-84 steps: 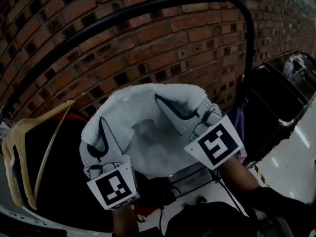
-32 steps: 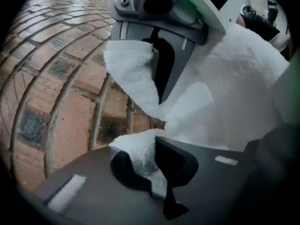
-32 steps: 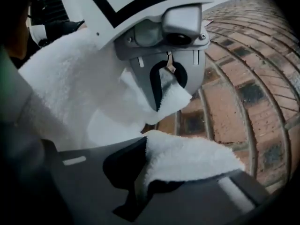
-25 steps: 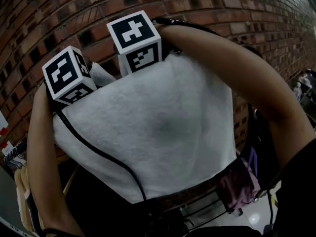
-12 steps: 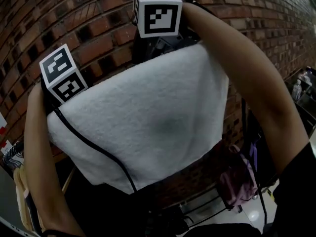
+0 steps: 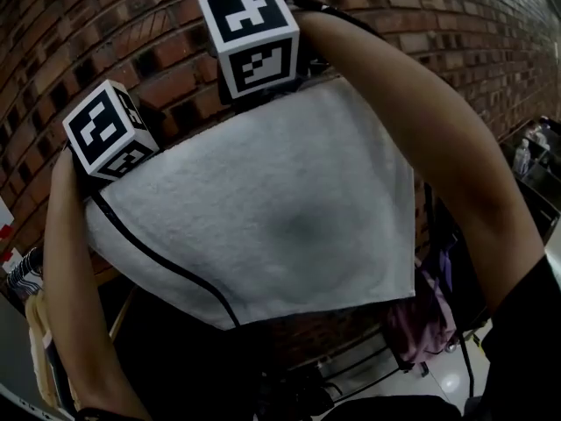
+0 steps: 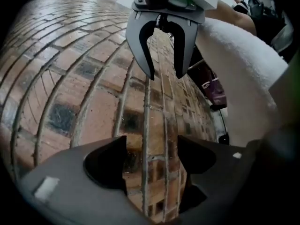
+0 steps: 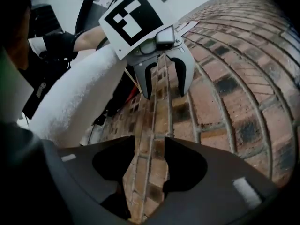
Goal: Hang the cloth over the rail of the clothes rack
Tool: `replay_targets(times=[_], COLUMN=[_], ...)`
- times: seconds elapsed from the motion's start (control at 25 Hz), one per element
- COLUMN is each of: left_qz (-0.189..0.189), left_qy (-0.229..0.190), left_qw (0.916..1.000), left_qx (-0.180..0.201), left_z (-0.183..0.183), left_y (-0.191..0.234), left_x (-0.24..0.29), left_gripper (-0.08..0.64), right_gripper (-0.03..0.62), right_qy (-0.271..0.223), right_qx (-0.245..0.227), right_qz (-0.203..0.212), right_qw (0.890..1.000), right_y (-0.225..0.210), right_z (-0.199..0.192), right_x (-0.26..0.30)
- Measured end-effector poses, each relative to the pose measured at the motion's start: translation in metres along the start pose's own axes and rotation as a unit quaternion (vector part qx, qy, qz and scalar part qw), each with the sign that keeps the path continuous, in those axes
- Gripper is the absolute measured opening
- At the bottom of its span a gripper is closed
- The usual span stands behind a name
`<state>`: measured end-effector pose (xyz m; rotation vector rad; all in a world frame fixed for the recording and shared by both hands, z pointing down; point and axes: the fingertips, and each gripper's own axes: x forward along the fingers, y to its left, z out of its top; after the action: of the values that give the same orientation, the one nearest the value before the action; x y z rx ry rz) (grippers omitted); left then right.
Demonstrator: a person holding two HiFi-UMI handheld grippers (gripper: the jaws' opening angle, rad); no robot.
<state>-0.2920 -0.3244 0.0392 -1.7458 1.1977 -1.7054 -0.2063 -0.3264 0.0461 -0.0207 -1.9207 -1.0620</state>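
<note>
The white cloth [image 6: 280, 217] hangs spread over the rack's rail, which it hides except for a short dark stretch [image 6: 346, 20] by the right arm. Both grippers are on the wall side of the cloth, with only their marker cubes showing in the head view. My left gripper [image 7: 151, 144] is open, with only brick wall between its fingers. My right gripper [image 8: 150, 146] is also open with nothing in it, and its jaws are closing a little. Each gripper view shows the other gripper, the right one [image 7: 165, 71] and the left one [image 8: 164, 93], beside the cloth [image 7: 239, 64] [image 8: 79, 97].
A brick wall [image 6: 131, 42] stands close behind the rail. A black cable [image 6: 166, 257] runs down across the cloth. Wooden hangers [image 6: 39, 340] hang at lower left, and a purple bag [image 6: 421, 323] sits at lower right under the rack.
The cloth, first held bunched below the rail, now lies draped over it. Its near hem has risen over the last second. The right gripper's cube has moved left.
</note>
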Motion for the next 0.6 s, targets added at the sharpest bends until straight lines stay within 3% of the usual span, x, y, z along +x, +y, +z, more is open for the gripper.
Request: replay_targets(times=[0.12, 0.16, 0.28, 0.36, 0.4, 0.48, 0.52, 0.6], left_qz=[0.088, 0.134, 0.252, 0.338, 0.389, 0.474, 0.5, 0.531], left_qy=[-0.012, -0.016, -0.019, -0.03, -0.037, -0.054, -0.066, -0.102], left_qw=[0.9955, 0.9895, 0.9632, 0.9349, 0.9136, 0.8714, 0.8569, 0.8379], left_qx=[0.033, 0.05, 0.092, 0.105, 0.112, 0.113, 0.104, 0.072], left_z=[0.012, 0.016, 0.027, 0.037, 0.042, 0.05, 0.053, 0.06], left_y=[0.019, 0.029, 0.053, 0.068, 0.075, 0.086, 0.088, 0.09], left_x=[-0.014, -0.022, -0.05, -0.077, -0.093, -0.127, -0.142, -0.169], left_gripper=[0.322, 0.271, 0.21, 0.121, 0.036, 0.02, 0.02, 0.02], right_gripper=[0.201, 0.179, 0.061, 0.018, 0.014, 0.005, 0.005, 0.005], right_qy=[0.027, 0.034, 0.049, 0.044, 0.039, 0.02, 0.007, -0.029], right_qx=[-0.037, -0.05, -0.084, -0.1, -0.107, -0.121, -0.124, -0.12], right_qz=[-0.078, -0.111, -0.208, -0.267, -0.299, -0.358, -0.383, -0.417], right_qw=[0.996, 0.992, 0.973, 0.957, 0.947, 0.926, 0.915, 0.901], right_y=[-0.016, -0.024, -0.046, -0.057, -0.062, -0.069, -0.071, -0.07], right_z=[0.003, 0.005, 0.017, 0.027, 0.034, 0.049, 0.057, 0.072], right_x=[-0.008, -0.012, -0.03, -0.046, -0.057, -0.078, -0.089, -0.109])
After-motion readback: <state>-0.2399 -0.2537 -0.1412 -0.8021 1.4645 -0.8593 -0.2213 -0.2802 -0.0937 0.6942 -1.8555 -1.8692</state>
